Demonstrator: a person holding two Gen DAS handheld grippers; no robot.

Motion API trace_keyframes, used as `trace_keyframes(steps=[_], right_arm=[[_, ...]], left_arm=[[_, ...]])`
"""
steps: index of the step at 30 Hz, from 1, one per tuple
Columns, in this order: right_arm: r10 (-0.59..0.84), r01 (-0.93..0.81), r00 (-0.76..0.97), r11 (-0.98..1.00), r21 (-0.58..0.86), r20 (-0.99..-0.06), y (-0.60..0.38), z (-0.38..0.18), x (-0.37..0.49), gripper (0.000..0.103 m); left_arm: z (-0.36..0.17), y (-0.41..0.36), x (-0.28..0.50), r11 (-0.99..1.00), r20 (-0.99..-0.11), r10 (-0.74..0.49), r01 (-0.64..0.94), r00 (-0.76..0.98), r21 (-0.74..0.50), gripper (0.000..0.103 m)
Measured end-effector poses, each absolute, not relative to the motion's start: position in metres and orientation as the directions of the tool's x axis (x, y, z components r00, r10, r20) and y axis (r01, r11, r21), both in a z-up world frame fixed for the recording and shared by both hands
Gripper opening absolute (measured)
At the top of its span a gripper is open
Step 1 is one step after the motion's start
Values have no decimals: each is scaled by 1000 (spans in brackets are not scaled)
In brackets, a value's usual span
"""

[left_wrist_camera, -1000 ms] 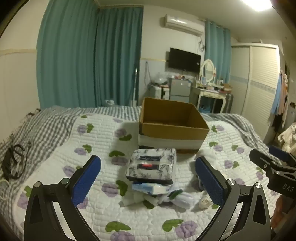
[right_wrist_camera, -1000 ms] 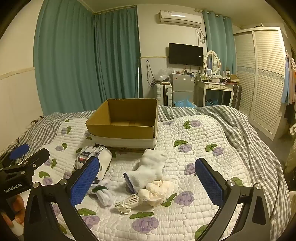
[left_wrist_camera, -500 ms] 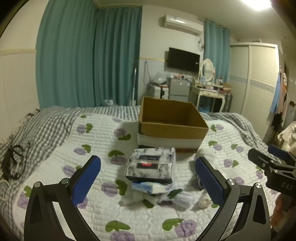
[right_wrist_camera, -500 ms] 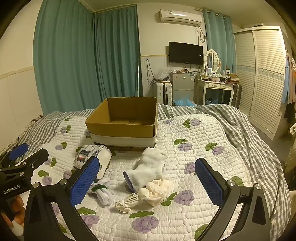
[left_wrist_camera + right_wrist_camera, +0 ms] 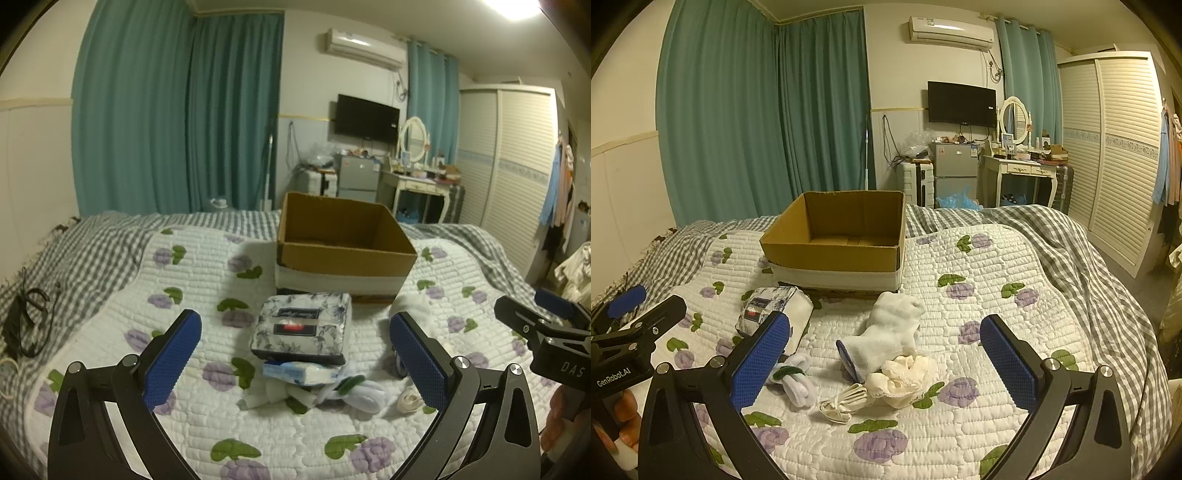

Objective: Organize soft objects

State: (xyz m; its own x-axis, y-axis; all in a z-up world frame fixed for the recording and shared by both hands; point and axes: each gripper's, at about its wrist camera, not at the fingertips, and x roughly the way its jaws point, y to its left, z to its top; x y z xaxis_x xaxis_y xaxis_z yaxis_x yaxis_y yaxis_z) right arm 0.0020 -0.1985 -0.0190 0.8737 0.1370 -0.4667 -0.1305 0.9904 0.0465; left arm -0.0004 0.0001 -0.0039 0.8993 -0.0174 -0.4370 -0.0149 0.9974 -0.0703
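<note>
An open cardboard box (image 5: 343, 240) (image 5: 838, 236) stands empty on the quilted bed. In front of it lie a floral fabric package (image 5: 303, 326) (image 5: 768, 306), a blue-white tissue pack (image 5: 299, 371), rolled white socks with a green band (image 5: 792, 376) (image 5: 354, 389), a white sock bundle (image 5: 890, 332), a cream lace cloth (image 5: 905, 373) and a cream cord (image 5: 842, 400). My left gripper (image 5: 295, 354) is open above the package and tissue pack, holding nothing. My right gripper (image 5: 884, 358) is open above the white socks and lace cloth, holding nothing.
A black cable and charger (image 5: 26, 321) lie at the bed's left edge. A grey checked blanket (image 5: 1071, 258) covers the bed's right side. Beyond the bed stand a small fridge (image 5: 955, 177), a dressing table (image 5: 1023, 170) and a white wardrobe (image 5: 1119, 147).
Both grippers have drifted very slightly; the view has shifted a little. Nothing on the bed has moved and both stay open.
</note>
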Motion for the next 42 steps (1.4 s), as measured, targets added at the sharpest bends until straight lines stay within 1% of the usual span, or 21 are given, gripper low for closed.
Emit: trace_keyframes(steps=[42], right_arm=[[133,-121,868,991,55,-479,-202,-19,4,103]], left_arm=[[-6,3,-3,998,-442,-16,-16,897,-69,103]])
